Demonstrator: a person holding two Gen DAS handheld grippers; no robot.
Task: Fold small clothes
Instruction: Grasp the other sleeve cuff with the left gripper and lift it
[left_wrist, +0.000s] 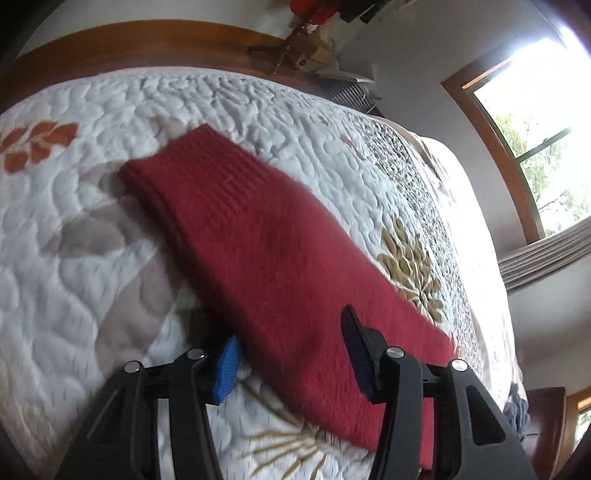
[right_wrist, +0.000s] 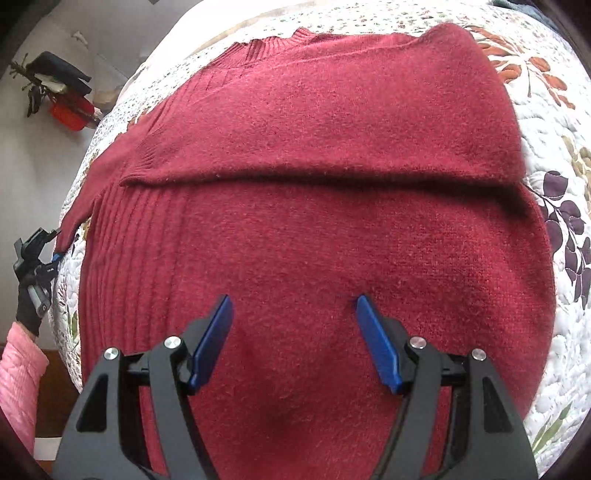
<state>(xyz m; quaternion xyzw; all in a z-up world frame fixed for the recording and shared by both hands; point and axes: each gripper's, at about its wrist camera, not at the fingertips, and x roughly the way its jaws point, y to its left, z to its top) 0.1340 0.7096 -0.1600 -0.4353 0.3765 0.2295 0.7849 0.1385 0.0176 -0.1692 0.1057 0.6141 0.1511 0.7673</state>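
A quilted bed (right_wrist: 554, 369) carries a red sweater (right_wrist: 314, 229), collar at the far edge and one fold running left to right across its body. Its left sleeve (left_wrist: 258, 236) stretches long from far-left to near-right, passing between the open left gripper (left_wrist: 291, 354). The right gripper (right_wrist: 295, 339) hovers open above the hem.

Right gripper (right_wrist: 293, 341) is hovering over a dark red knit sweater (right_wrist: 314, 229), blue pads (right_wrist: 376, 343) sitting wide apart with nothing between them. The sweater is lying spread on a white floral quilt (right_wrist: 554, 155), with one layer folded over across the middle and making a ridge. Far left, the other gripper (right_wrist: 55, 254) is sitting right at the tip of a sleeve (right_wrist: 92, 192), too small to say if it's pinching, held by a black-gloved hand (right_wrist: 28, 306) in a pink sleeve (right_wrist: 20, 369)
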